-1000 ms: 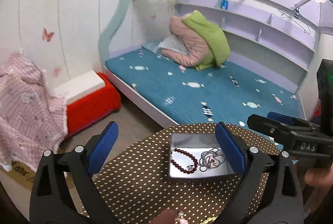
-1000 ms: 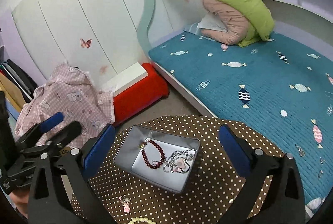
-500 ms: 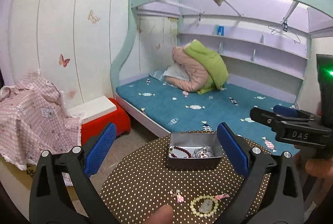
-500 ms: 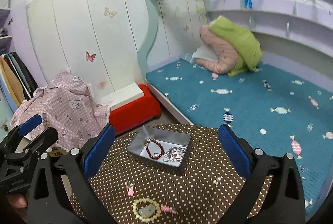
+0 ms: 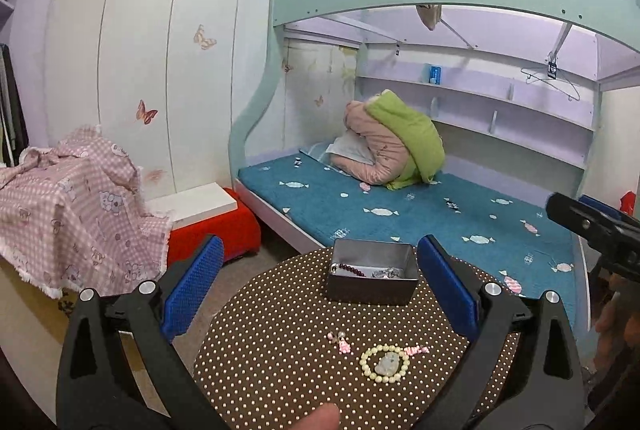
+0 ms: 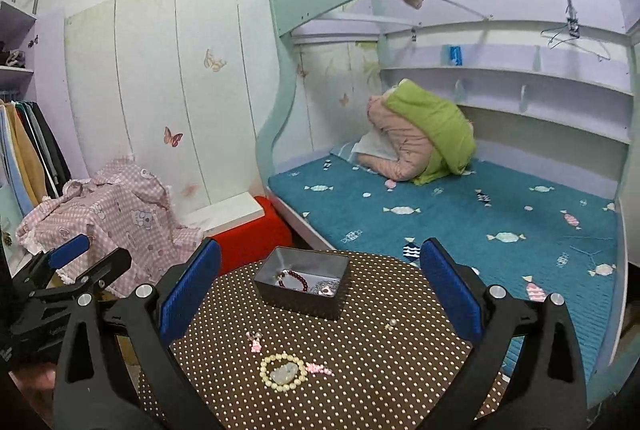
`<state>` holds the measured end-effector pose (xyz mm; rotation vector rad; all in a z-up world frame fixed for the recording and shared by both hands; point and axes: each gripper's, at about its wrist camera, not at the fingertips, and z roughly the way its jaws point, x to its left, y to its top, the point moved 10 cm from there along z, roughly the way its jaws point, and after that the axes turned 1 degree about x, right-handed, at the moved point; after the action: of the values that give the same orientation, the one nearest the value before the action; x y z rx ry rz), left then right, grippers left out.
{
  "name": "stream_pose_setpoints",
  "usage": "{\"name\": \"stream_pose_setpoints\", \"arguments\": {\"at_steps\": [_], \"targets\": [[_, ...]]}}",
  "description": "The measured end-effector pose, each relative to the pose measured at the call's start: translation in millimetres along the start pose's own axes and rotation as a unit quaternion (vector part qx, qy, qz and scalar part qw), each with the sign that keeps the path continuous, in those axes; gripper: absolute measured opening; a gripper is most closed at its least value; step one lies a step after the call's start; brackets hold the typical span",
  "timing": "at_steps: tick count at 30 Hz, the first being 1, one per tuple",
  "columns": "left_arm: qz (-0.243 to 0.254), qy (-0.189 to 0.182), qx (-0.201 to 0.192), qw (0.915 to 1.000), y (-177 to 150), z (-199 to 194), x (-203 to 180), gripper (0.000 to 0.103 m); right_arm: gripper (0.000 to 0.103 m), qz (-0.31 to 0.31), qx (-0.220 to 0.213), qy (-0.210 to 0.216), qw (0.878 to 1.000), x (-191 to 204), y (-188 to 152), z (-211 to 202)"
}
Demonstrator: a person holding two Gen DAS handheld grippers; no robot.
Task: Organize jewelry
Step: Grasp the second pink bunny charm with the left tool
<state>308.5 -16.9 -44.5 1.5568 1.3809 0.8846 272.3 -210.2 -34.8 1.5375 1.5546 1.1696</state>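
Observation:
A grey metal box (image 5: 373, 276) (image 6: 305, 281) stands at the far side of a round brown dotted table (image 5: 280, 342) (image 6: 380, 350). It holds a dark red bead bracelet (image 6: 295, 279) and a silver chain (image 6: 327, 287). On the table lie a cream bead bracelet (image 5: 385, 363) (image 6: 283, 371), a pink earring (image 5: 341, 342) (image 6: 254, 341), a pink hair clip (image 5: 416, 349) (image 6: 319, 368) and a small pearl stud (image 6: 392, 323). My left gripper (image 5: 320, 294) is open and empty above the table's near side. My right gripper (image 6: 320, 290) is open and empty too.
A bunk bed with a blue mattress (image 5: 420, 214) stands behind the table, with a folded pink and green quilt (image 5: 394, 142) on it. A red stool (image 5: 224, 226) and a pink checked cloth (image 5: 68, 206) are at the left. Clothes (image 6: 28, 150) hang at the far left.
Both grippers have pulled back and tilted up from over the box. The loose jewelry on the near side of the table has come into view. Both stay open.

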Motion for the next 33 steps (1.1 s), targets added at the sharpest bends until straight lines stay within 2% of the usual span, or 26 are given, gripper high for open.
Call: {"name": "stream_pose_setpoints", "arguments": {"at_steps": [10, 18, 24, 33], "targets": [[-0.023, 0.005, 0.001, 0.9997, -22.8, -30.1, 12.7, 0.097, 0.096, -0.027, -0.012, -0.033, 0.999, 16.4, -30.7, -34.1], [-0.026, 0.014, 0.009, 0.9995, -41.7, -40.0, 19.7, 0.097, 0.096, -0.029, 0.013, -0.037, 0.999, 14.9, -54.4, -26.3], [-0.027, 0.02, 0.043, 0.9985, -68.8, -23.1, 22.6, 0.097, 0.096, -0.026, 0.043, -0.044, 0.998, 8.1, -72.3, -12.4], [-0.02, 0.023, 0.123, 0.9919, -125.5, 46.9, 25.3, 0.097, 0.096, -0.025, 0.089, -0.049, 0.995, -1.1, -98.0, 17.2]]}}
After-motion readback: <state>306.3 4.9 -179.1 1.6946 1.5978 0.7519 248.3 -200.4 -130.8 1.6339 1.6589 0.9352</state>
